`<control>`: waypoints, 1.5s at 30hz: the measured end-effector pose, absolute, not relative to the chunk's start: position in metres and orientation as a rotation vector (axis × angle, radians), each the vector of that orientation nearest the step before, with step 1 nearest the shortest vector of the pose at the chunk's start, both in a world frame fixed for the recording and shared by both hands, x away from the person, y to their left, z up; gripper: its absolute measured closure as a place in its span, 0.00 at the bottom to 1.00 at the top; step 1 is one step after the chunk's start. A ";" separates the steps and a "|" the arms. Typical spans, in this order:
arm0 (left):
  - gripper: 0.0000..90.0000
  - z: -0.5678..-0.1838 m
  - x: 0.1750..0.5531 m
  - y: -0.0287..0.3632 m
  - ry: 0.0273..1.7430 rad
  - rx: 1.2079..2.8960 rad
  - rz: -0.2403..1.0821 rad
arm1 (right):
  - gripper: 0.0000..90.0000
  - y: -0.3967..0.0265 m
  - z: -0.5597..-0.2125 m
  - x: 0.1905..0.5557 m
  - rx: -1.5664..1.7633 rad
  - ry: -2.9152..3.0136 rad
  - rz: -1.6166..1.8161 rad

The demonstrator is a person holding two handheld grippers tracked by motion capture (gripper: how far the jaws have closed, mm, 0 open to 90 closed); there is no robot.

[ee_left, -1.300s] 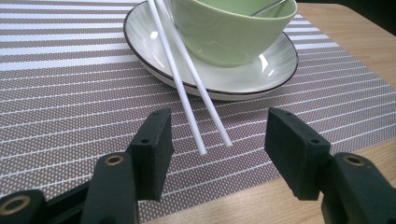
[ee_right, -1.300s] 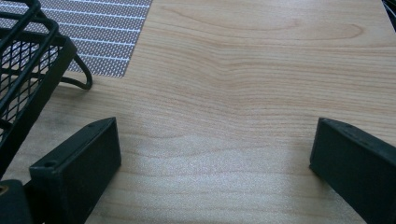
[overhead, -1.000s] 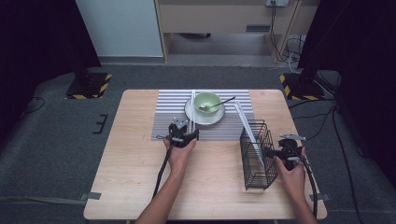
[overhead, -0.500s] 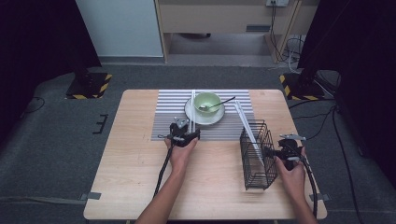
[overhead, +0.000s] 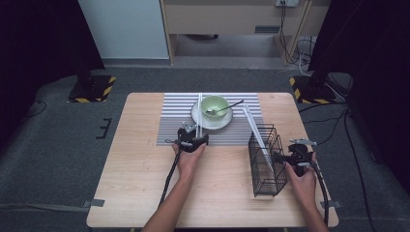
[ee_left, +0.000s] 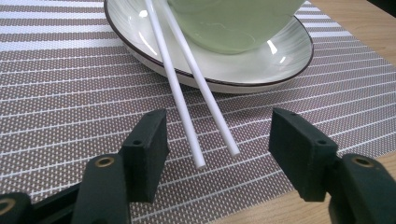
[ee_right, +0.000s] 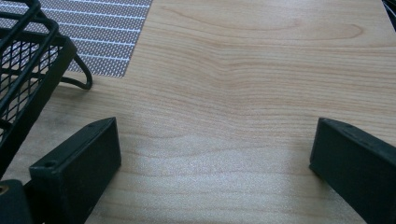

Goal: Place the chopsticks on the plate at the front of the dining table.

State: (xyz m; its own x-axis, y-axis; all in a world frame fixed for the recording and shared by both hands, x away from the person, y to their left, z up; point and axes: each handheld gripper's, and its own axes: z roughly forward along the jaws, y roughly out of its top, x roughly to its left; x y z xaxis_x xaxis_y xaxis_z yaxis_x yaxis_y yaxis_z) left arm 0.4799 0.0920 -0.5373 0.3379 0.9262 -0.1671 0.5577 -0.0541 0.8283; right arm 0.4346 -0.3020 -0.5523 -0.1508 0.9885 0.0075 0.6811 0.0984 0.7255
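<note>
Up in the high view, wooden table (overhead: 140, 193) w/ a grey striped woven placemat (overhead: 174, 126) at the far middle. On the mat sits a white plate (overhead: 199, 119) w/ a pale green bowl (overhead: 214, 104), a dark spoon (overhead: 227, 108) leaning in it. White chopsticks (overhead: 200, 107) lie along the plate's left edge. Left gripper (overhead: 189, 135) sits at the mat's near edge, just short of the plate. Right gripper (overhead: 285, 157) is beside a black wire basket (overhead: 267, 164), on its right, w/ another white pair of sticks (overhead: 256, 135) slanting into the basket. Lots of bare wood on the near left.

Left gripper view: jaws spread wide, nothing pinched. The chopsticks' (ee_left: 187, 88) two round tips end btwn the black blocky fingers (ee_left: 148, 144), not touching either, and hang over the mat off the plate's (ee_left: 261, 70) dark-edged rim.

Right gripper view: jaws wide apart over smooth bare wood grain, holding nothing. Basket's (ee_right: 23, 65) mesh wall is just left of the left finger (ee_right: 81, 168); mat corner (ee_right: 107, 42) further off.
</note>
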 end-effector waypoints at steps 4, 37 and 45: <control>0.43 -0.538 0.480 0.091 1.327 1.734 0.532 | 0.02 -0.302 -0.552 0.435 1.630 1.890 0.820; 0.69 -0.537 0.481 0.088 1.337 1.714 0.545 | 0.02 -0.302 -0.552 0.435 1.629 1.891 0.820; 0.73 -0.537 0.481 0.087 1.334 1.714 0.538 | 0.02 -0.302 -0.552 0.435 1.629 1.891 0.820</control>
State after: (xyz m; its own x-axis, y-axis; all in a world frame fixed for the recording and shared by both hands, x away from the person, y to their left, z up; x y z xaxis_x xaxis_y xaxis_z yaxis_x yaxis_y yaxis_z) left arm 0.4812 0.0873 -0.5375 0.3310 0.9282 -0.1700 0.5501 -0.0434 0.8340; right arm 0.4346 -0.3020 -0.5523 -0.1513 0.9885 0.0080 0.6813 0.0984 0.7254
